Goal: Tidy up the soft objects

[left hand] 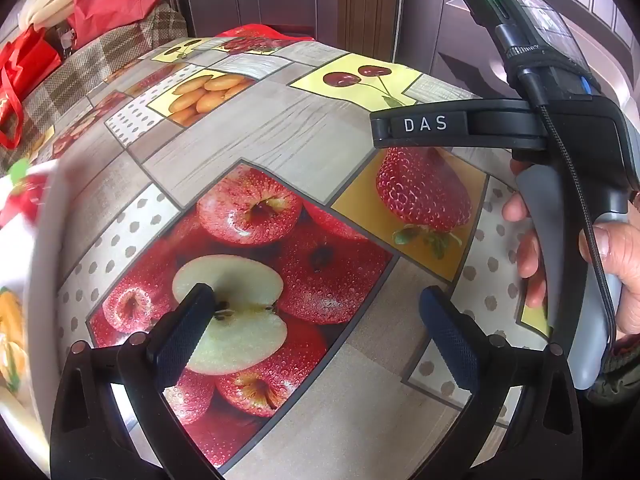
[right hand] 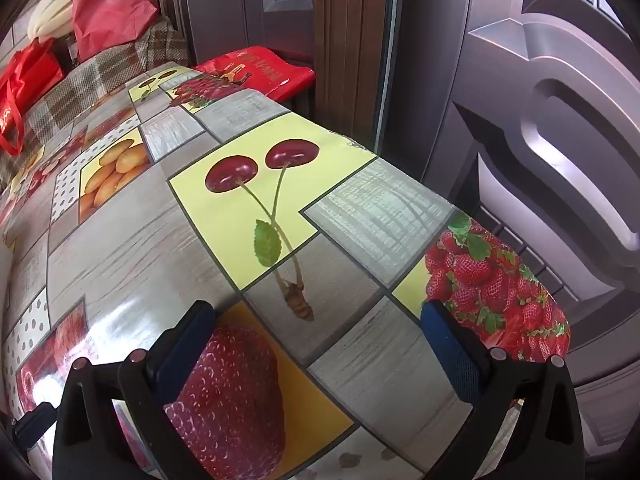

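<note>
Soft objects barely show: a blurred white-and-red cloth (left hand: 24, 196) at the left edge, likely light, limp; pinch a fold. Both grippers (left hand: 316, 320) (right hand: 320, 332) gape empty.

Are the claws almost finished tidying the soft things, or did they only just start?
It looks like the very start. Nothing shows as tidied. The left claw and right claw are both open and hold nothing, over the fruit-print tablecloth. A white container with fruit-print cloth sits at the left edge, untouched. Everything seems left to do.
</note>
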